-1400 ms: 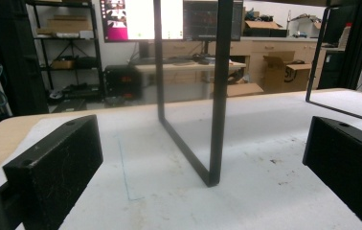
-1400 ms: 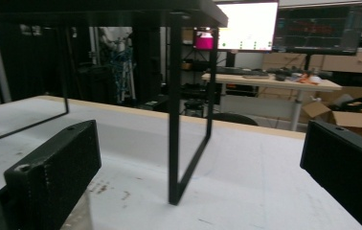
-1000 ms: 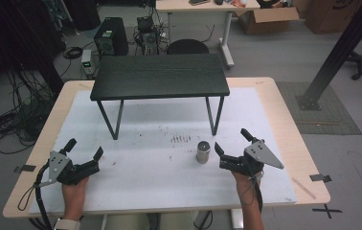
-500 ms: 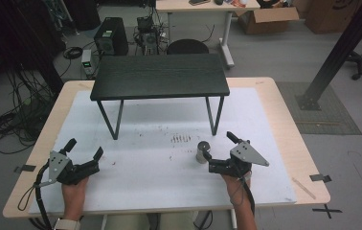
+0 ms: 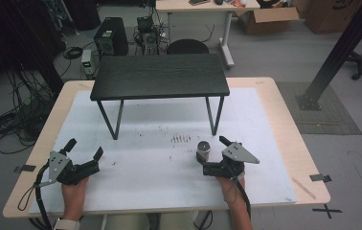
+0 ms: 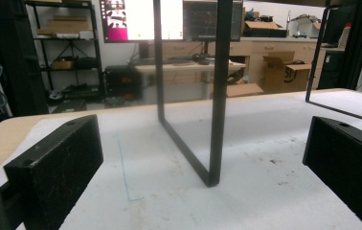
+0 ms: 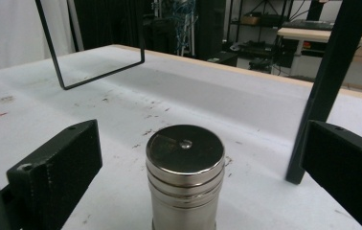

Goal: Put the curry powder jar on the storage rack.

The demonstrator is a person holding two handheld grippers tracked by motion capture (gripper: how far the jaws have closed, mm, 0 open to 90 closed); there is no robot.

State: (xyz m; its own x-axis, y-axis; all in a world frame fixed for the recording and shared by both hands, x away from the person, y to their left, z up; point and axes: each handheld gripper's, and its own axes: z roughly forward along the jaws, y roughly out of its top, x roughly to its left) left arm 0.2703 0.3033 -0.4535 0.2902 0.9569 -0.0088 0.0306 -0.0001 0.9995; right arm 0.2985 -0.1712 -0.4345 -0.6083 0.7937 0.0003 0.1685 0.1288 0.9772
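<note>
White surface (image 5: 160,163) | your right gripper (image 5: 211,154) had jaws wide around metal canister (image 7: 185,179), nothing gripped | left gripper (image 5: 84,152) gaped empty | centre first, then close squarely.

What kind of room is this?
Probably a robotics lab or workshop. A person holds a gripper in each hand, left gripper and right gripper, at a worktable. Behind it are cable bundles, cardboard boxes and a computer monitor.
</note>
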